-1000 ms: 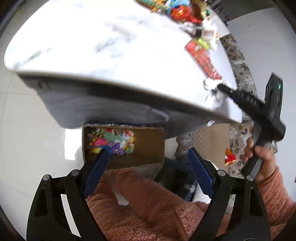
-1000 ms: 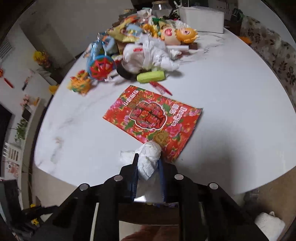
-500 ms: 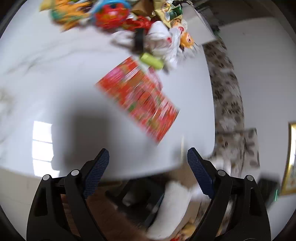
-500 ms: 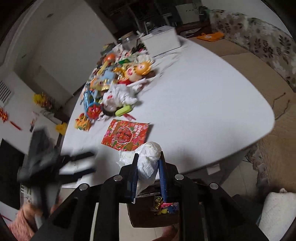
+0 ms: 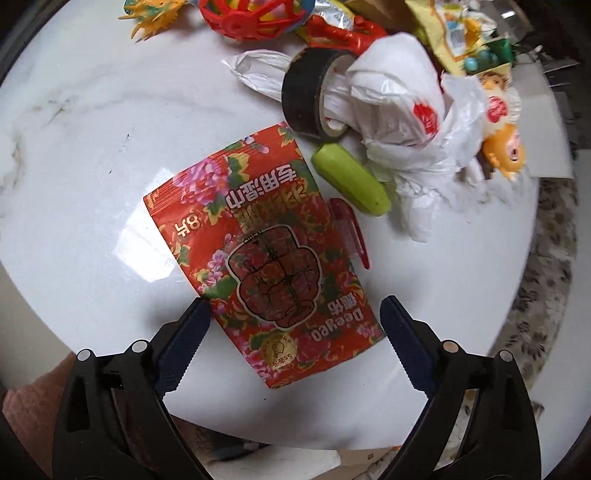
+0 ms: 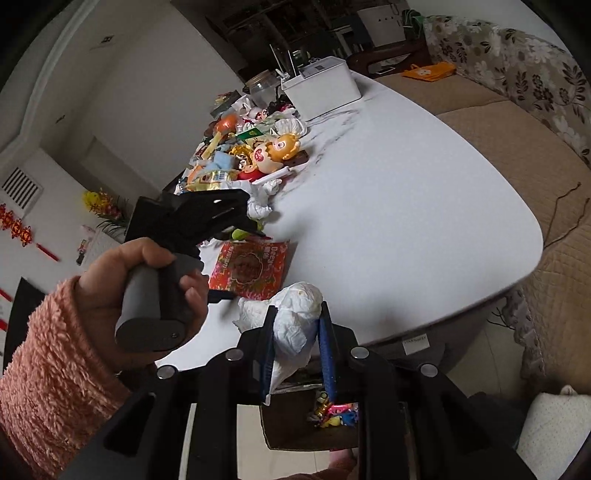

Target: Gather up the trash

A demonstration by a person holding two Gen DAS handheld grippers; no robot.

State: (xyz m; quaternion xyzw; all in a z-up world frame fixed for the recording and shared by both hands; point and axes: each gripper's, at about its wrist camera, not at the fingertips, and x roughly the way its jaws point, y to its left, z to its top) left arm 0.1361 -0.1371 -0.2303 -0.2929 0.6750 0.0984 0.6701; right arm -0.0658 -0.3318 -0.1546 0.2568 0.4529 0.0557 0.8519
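A red floral wet-wipe packet (image 5: 266,258) lies flat on the white marble table (image 5: 81,155). My left gripper (image 5: 295,332) is open and hovers over the packet's near end, one finger at each side. My right gripper (image 6: 295,332) is shut on a crumpled white tissue wad (image 6: 295,314) and holds it off the table's edge, above a cardboard box (image 6: 295,424) on the floor. The left gripper body (image 6: 192,218) and the packet (image 6: 251,267) also show in the right wrist view.
Beyond the packet lie a green oblong thing (image 5: 351,179), a red pen (image 5: 351,232), a black tape roll (image 5: 310,92), a white plastic bag (image 5: 399,99) and several toys (image 5: 255,14). A white box (image 6: 321,86) stands at the table's far end. A sofa (image 6: 517,110) is at the right.
My left gripper has swung up from the floor box to above the table and come down over the red packet. My right gripper has pulled back from the table with the tissue wad.
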